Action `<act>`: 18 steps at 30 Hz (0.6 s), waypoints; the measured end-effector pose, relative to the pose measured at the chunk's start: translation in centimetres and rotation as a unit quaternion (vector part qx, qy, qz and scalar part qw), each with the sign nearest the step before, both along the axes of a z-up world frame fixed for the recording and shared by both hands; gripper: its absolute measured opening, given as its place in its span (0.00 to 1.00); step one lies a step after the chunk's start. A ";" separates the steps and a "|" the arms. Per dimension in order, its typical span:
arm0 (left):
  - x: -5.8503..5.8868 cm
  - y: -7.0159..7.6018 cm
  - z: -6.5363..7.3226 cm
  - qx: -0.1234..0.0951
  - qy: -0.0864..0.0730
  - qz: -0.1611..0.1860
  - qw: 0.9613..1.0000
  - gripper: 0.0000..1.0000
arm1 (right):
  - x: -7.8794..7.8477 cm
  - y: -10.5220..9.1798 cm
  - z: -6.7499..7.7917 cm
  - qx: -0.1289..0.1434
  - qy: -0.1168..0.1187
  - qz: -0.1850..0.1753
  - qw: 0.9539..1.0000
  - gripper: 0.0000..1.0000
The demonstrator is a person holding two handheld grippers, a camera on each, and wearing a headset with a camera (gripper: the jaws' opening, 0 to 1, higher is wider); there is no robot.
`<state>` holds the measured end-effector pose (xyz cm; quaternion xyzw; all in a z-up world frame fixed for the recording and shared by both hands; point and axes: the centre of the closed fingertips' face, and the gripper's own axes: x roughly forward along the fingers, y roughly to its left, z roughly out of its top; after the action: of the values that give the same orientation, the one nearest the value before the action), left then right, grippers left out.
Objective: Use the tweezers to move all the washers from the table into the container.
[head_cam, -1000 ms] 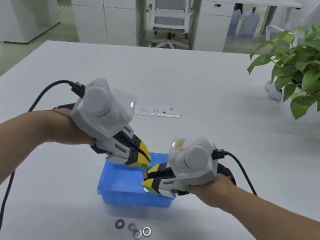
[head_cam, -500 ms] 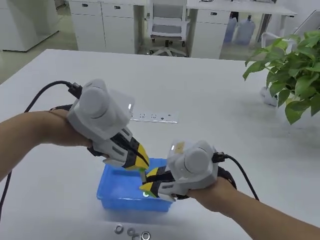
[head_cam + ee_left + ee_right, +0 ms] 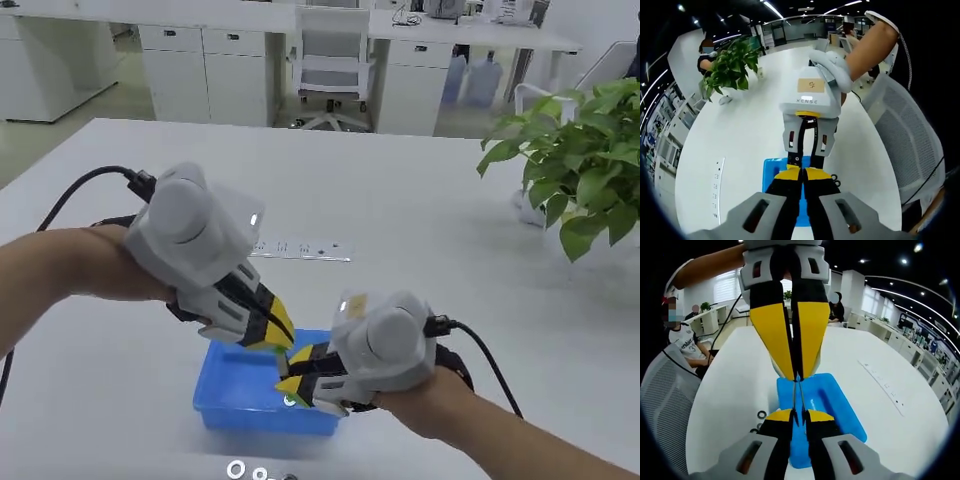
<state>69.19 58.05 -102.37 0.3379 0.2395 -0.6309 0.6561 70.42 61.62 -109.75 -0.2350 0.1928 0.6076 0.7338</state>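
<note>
A blue container (image 3: 232, 408) sits on the white table, with several washers (image 3: 236, 468) just in front of it. Both grippers meet tip to tip over it. My left gripper (image 3: 283, 340) comes down from the upper left, its yellow jaws together. My right gripper (image 3: 288, 386) reaches in from the right, jaws together too. In the right gripper view, thin dark tweezers (image 3: 798, 400) run from the left gripper (image 3: 796, 376) into my right gripper (image 3: 798, 416); both look shut on them. The container (image 3: 835, 405) and washers (image 3: 761, 414) lie below. The left gripper view has my left gripper (image 3: 802, 172) against the right one's jaws.
A white power strip (image 3: 297, 248) lies on the table behind the grippers. A potted plant (image 3: 580, 170) stands at the right edge. A cable (image 3: 75, 195) trails from the left gripper. An office chair (image 3: 328, 60) and cabinets stand beyond the far edge.
The head camera has tilted up, so the washers slid toward the picture's bottom edge. Both grippers stay tip to tip over the container, with barely any movement of their own.
</note>
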 end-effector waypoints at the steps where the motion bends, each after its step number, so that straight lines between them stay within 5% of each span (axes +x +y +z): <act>1: -0.2 0.0 0.2 -0.001 -0.001 0.000 1.000 0.05 | -0.1 0.1 0.1 0.001 0.000 0.001 1.000 0.11; 18: -2.7 1.8 0.4 0.007 -0.004 0.009 1.000 0.05 | -2.7 2.0 0.5 0.003 -0.005 0.021 1.000 0.12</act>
<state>66.51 59.85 -101.97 0.3426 0.2444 -0.6217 0.6606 67.75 63.57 -109.27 -0.2400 0.1825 0.6223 0.7224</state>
